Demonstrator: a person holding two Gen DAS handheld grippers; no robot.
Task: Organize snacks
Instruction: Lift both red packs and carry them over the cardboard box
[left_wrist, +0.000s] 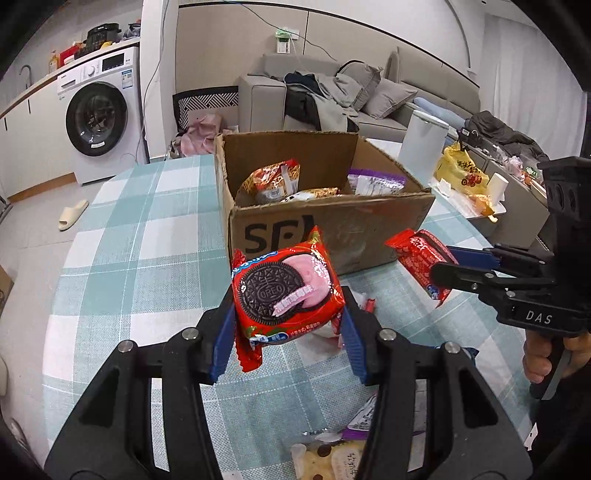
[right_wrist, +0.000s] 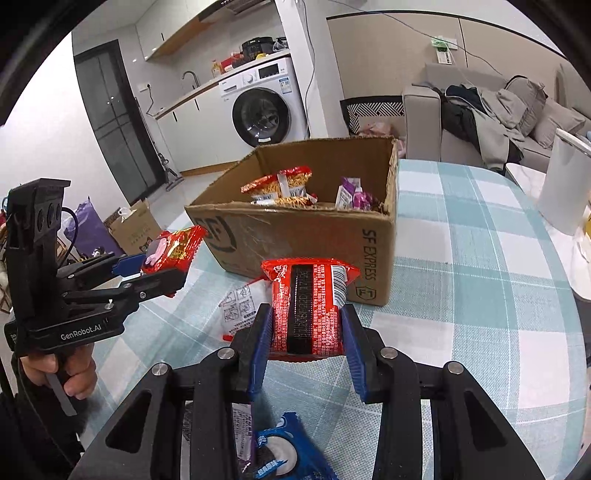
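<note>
My left gripper (left_wrist: 290, 314) is shut on a red Oreo pack (left_wrist: 286, 291), held above the checked table in front of the open cardboard box (left_wrist: 332, 229). It also shows in the right wrist view (right_wrist: 157, 269), holding the pack (right_wrist: 173, 247). My right gripper (right_wrist: 306, 325) is shut on a second red Oreo pack (right_wrist: 308, 306), back side up, just before the box (right_wrist: 295, 236). In the left wrist view it (left_wrist: 443, 269) comes in from the right with its pack (left_wrist: 417, 258). The box holds noodle packs (left_wrist: 273, 181) and a purple pack (left_wrist: 375, 181).
On the table below lie a white wrapper (right_wrist: 238, 304), a blue Oreo pack (right_wrist: 288, 454), a cookie pack (left_wrist: 325, 458) and a purple-white pack (left_wrist: 364, 417). A white cylinder (left_wrist: 421, 144) and a yellow bag (left_wrist: 461, 170) stand at the right. A sofa and a washing machine are behind.
</note>
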